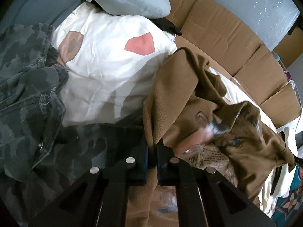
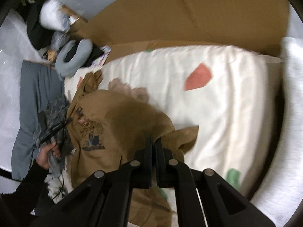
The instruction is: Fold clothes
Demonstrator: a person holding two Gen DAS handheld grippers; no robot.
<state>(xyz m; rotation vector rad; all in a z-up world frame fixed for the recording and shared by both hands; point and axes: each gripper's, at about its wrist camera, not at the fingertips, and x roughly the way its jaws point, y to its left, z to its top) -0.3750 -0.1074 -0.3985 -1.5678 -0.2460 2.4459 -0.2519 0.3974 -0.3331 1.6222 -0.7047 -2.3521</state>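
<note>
Brown garment [image 1: 191, 87], soft fleece-like cloth with a dark printed graphic, is lying bunched on the white bedcover [image 1: 106, 64] and is being pinched at two places. You are holding the left gripper [image 1: 152, 151] with its jaws clamped together on a hanging fold of the brown cloth, which is draping down between the fingers. You are holding the right gripper [image 2: 153, 145] likewise closed on an edge of the same garment, the cloth rising to its fingertips in a lifted peak above the bedcover. Camouflage garment [image 1: 28, 87] is sitting heaped just beside the brown one, on the left in the left wrist view. Pale blue padded item [image 1: 128, 1] is resting at the far end of the bedcover. Flattened cardboard [image 1: 223, 34] is standing along the bed's far side. Your left hand [image 2: 48, 151], in a dark sleeve, is showing in the right wrist view.
</note>
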